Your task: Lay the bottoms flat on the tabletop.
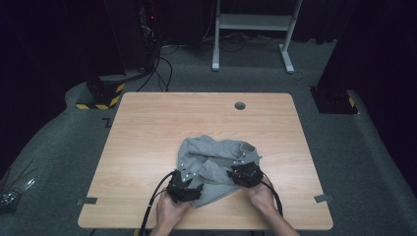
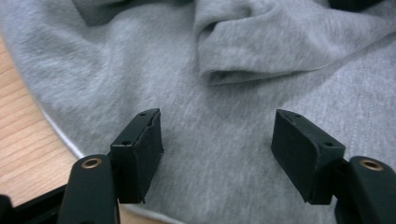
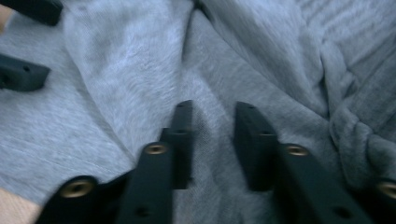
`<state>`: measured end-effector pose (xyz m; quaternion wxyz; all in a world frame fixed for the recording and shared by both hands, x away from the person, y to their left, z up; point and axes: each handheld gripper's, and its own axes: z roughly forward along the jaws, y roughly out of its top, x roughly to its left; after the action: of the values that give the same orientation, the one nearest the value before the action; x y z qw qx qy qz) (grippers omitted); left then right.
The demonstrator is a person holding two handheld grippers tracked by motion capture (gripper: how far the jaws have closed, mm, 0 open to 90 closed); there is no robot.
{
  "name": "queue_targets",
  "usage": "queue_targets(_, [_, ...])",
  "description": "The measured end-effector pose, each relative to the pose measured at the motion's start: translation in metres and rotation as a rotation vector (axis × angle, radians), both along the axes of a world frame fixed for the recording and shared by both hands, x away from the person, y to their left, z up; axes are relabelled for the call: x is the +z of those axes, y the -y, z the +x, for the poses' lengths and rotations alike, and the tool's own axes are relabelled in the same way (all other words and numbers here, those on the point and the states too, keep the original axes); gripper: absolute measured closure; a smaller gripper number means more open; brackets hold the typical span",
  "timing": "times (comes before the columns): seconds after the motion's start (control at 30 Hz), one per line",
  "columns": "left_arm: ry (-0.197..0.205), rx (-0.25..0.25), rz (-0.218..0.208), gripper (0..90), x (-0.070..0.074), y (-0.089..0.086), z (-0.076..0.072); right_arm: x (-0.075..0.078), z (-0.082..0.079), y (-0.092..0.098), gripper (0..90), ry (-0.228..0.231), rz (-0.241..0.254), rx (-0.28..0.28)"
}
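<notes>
A crumpled grey sweatshirt (image 1: 216, 157) lies on the near middle of the wooden table (image 1: 147, 128). My left gripper (image 1: 189, 183) rests at its near left edge, held by a hand. In the left gripper view my left gripper (image 2: 217, 135) stands open, jaws wide apart just above flat grey fabric (image 2: 233, 93), with the hem and bare wood at the left. My right gripper (image 1: 244, 173) sits on the sweatshirt's near right part. In the blurred right gripper view my right gripper (image 3: 215, 126) points into the fabric (image 3: 130, 70) with a narrow gap between its jaws. The left gripper (image 3: 51, 39) shows at the top left.
A round cable hole (image 1: 240, 105) is at the table's far side. Grey tape marks (image 1: 86, 200) (image 1: 321, 198) sit near the front corners. Beyond the table stand a white desk frame (image 1: 253, 24), a yellow-black striped base (image 1: 101, 96) and floor cables.
</notes>
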<state>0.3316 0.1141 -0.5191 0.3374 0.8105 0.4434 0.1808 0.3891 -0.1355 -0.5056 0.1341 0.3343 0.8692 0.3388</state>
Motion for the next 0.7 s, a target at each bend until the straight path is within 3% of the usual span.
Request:
queue_targets(0.1, [0.0,0.006,0.0,33.9,0.0,-0.004,0.001,0.001,0.003,0.004,85.6,-0.003,-0.002,0.006])
queue_targets(0.2, [0.002,0.01,0.001,35.0,0.0,-0.008,0.002,0.004,0.001,0.006,87.7,0.022,-0.01,0.019])
queue_targets(0.3, [0.003,0.016,0.001,35.8,0.0,-0.012,0.003,0.014,-0.001,0.013,87.8,0.06,0.014,0.015])
queue_targets(0.53, [-0.005,0.065,0.016,36.7,0.001,-0.029,0.011,0.042,0.005,0.047,87.8,0.129,0.076,-0.075])
queue_targets(0.7, [-0.013,0.116,0.017,36.6,0.002,-0.044,0.019,0.043,0.015,0.072,87.7,0.14,0.078,-0.157])
